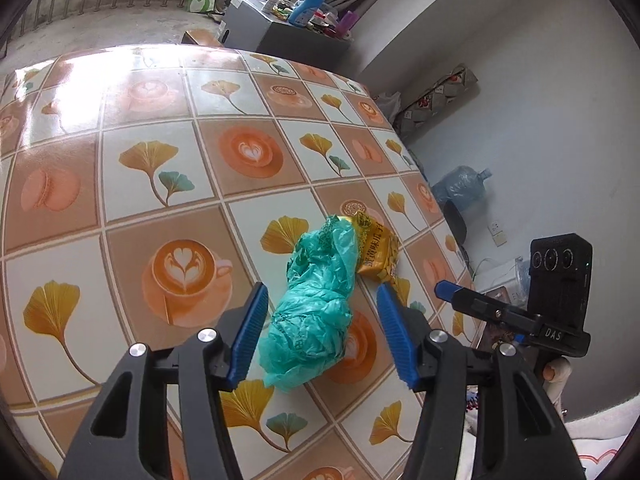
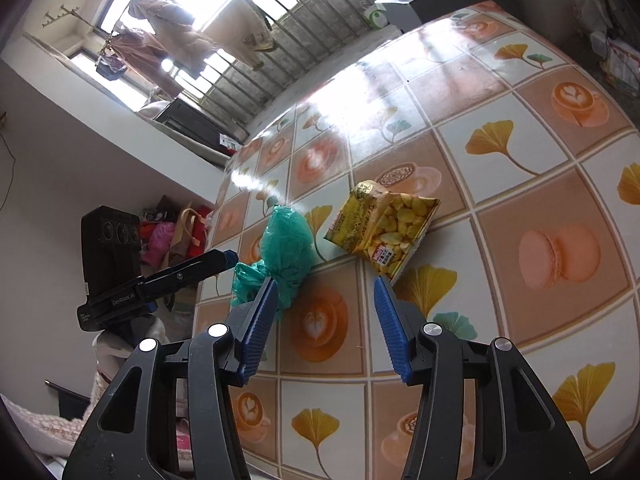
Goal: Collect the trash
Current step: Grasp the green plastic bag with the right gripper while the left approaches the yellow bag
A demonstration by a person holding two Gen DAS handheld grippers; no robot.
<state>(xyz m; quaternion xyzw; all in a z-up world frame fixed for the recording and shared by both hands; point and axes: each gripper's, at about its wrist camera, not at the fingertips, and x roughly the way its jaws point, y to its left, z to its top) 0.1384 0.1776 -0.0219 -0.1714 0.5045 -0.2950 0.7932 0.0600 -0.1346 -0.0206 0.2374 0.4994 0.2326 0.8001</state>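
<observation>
Blue ribbed pads of the left gripper (image 1: 322, 332) stand spread on either side of the crumpled green plastic bag (image 1: 314, 304), which lies on the table (image 1: 160, 160); neither pad presses on it as far as the left wrist view shows. That bag is the landmark. Its long axis runs nearly straight away from this gripper, so the pads already flank its narrow width, and I judge a short push forward and a squeeze would take it.

At the bag's far end, touching or partly tucked under it, lies the yellow snack packet (image 1: 376, 248). In the right wrist view the packet (image 2: 384, 232) sits ahead of the right gripper (image 2: 324, 328), beyond the tip of its right-hand pad, to the right of the bag (image 2: 286, 248). That gripper is also spread, with only bare table between its pads.

So the left hand is nearer the bag, the right nearer the packet. No bin or other container for trash shows on the table; whether the bag holds anything cannot be told.
</observation>
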